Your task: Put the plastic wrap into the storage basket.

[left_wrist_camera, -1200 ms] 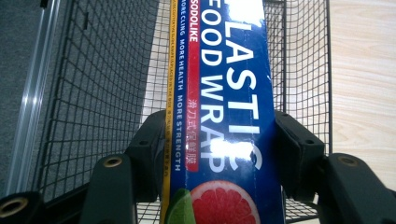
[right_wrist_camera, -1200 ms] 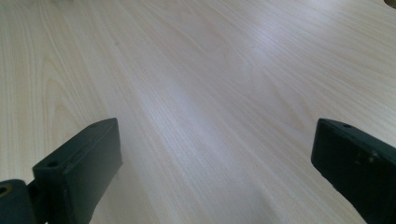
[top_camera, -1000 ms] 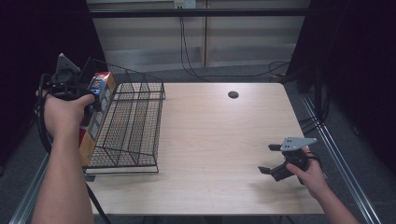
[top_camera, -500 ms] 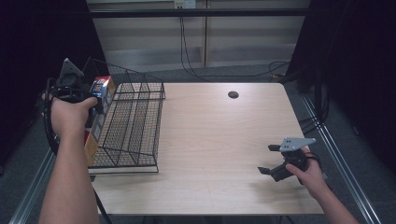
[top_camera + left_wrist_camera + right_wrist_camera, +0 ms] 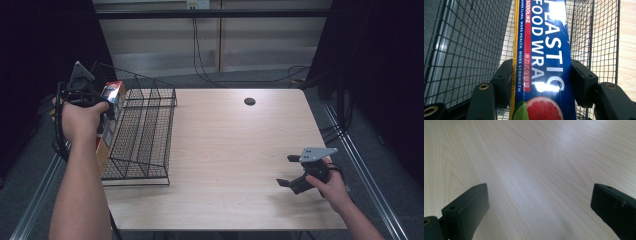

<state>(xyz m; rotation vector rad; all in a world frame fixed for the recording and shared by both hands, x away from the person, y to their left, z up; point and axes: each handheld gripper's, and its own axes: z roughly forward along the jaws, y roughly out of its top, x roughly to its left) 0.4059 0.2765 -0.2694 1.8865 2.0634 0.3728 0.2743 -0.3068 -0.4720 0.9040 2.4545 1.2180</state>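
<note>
A long blue box of plastic food wrap [image 5: 544, 50], with a grapefruit picture at its end, is clamped between the jaws of my left gripper [image 5: 541, 82]. In the high view the same box [image 5: 107, 120] stands on end at the left edge of a black wire basket [image 5: 145, 135], held there by my left gripper [image 5: 97, 107]. The box's lower part sits against the basket's left wall; whether it is inside or outside I cannot tell. My right gripper [image 5: 289, 171] rests low over the table's front right, jaws wide apart, nothing between them [image 5: 536, 205].
The light wooden table [image 5: 235, 145] has a small dark round hole [image 5: 249, 101] near its far edge. Cables hang along the back wall and at the right. Metal rails run along both sides of the table.
My left gripper has shifted slightly toward the far side with the box. The right gripper has stayed in place.
</note>
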